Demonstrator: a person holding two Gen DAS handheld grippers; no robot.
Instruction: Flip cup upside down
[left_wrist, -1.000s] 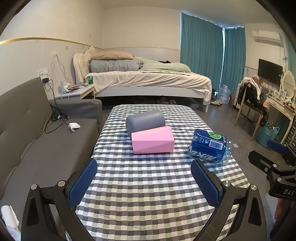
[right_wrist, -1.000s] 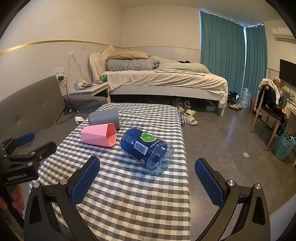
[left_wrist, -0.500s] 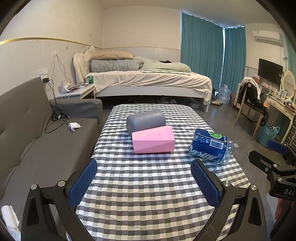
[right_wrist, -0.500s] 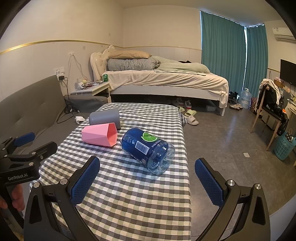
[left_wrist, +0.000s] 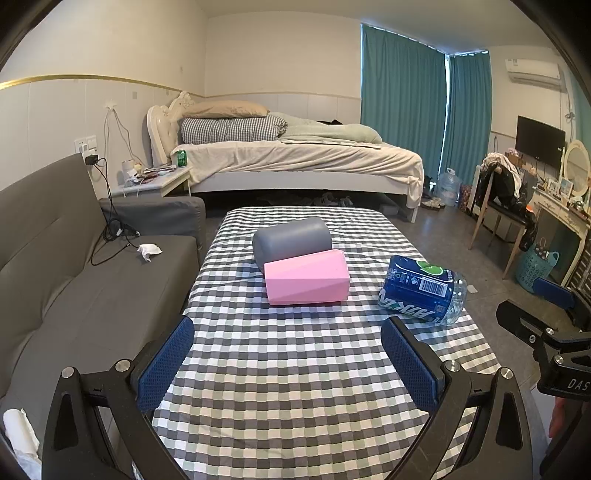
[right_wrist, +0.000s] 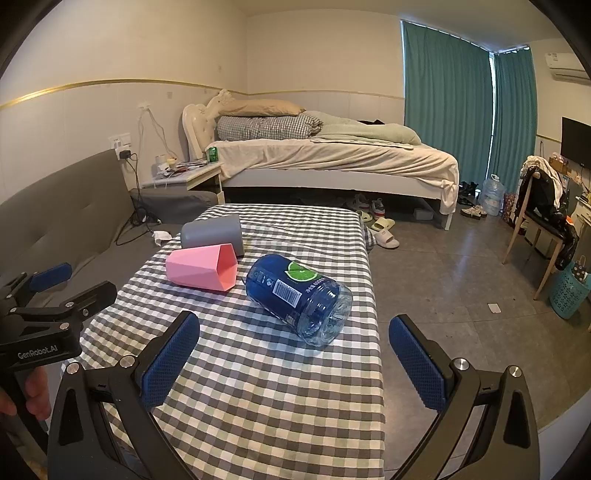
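A pink faceted cup (left_wrist: 306, 277) lies on its side on the checkered table (left_wrist: 288, 369), its mouth facing right; it also shows in the right wrist view (right_wrist: 201, 266). A grey cup (left_wrist: 291, 238) lies on its side just behind it, touching it, also in the right wrist view (right_wrist: 212, 230). A blue cut-off bottle cup (left_wrist: 423, 290) lies on its side to the right, also in the right wrist view (right_wrist: 297, 295). My left gripper (left_wrist: 288, 363) is open and empty over the near table. My right gripper (right_wrist: 293, 363) is open and empty, near the blue cup.
A grey sofa (left_wrist: 55, 266) runs along the table's left side. A bed (left_wrist: 295, 162) stands beyond the far end. The table's right edge drops to bare floor (right_wrist: 443, 266), with a chair (right_wrist: 543, 218) and a basket (right_wrist: 569, 295) further right.
Both grippers have drifted very slightly; the cups have not moved and both grippers stay open.
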